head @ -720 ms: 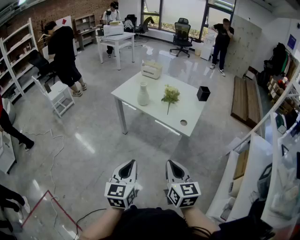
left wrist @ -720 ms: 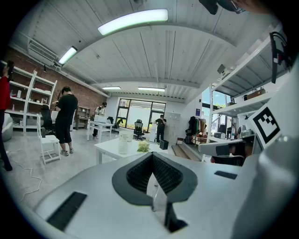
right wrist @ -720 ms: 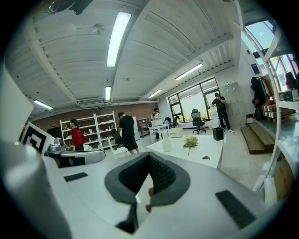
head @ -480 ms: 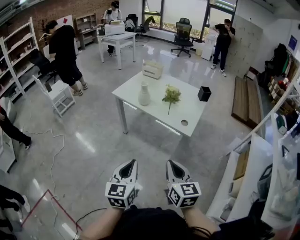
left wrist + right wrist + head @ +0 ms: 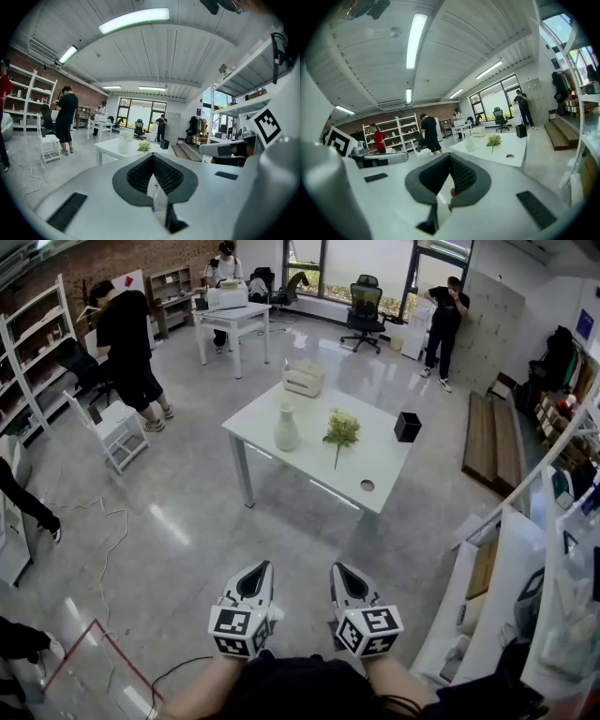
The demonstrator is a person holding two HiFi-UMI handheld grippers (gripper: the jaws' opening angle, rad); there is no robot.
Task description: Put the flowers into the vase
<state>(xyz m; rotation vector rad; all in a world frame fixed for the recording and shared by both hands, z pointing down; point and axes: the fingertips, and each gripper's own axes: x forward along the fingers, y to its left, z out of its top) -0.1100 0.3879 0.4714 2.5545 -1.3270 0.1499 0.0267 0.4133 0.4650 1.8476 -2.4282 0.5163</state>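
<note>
Two grippers sit low in the head view, side by side: the left gripper (image 5: 254,574) at lower centre-left and the right gripper (image 5: 346,576) at lower centre-right. Both have their jaws together with the tips meeting. Nothing is held. Each gripper view shows the dark ribbed pads (image 5: 166,174) closing to a point with only the room beyond. Both grippers point toward the upper part of the frame, over the grey floor (image 5: 187,521), and are well apart from the white table (image 5: 380,465) at the frame's centre.

On that table the white vase (image 5: 286,428) stands upright toward the left side. The flowers (image 5: 341,431) are just right of the vase, not touching it. Their pale green heads are toward the top of the frame, and the thin stem runs toward the bottom. A black box (image 5: 407,427) stands near the table's right edge. A small round mark (image 5: 367,486) shows near the table's lower corner.

Beyond the table a white crate (image 5: 304,379) sits on the floor. A person in black (image 5: 127,334) stands at upper left by the shelves (image 5: 37,343). Another person (image 5: 443,320) stands at upper right, and an office chair (image 5: 363,307) is near top centre.
</note>
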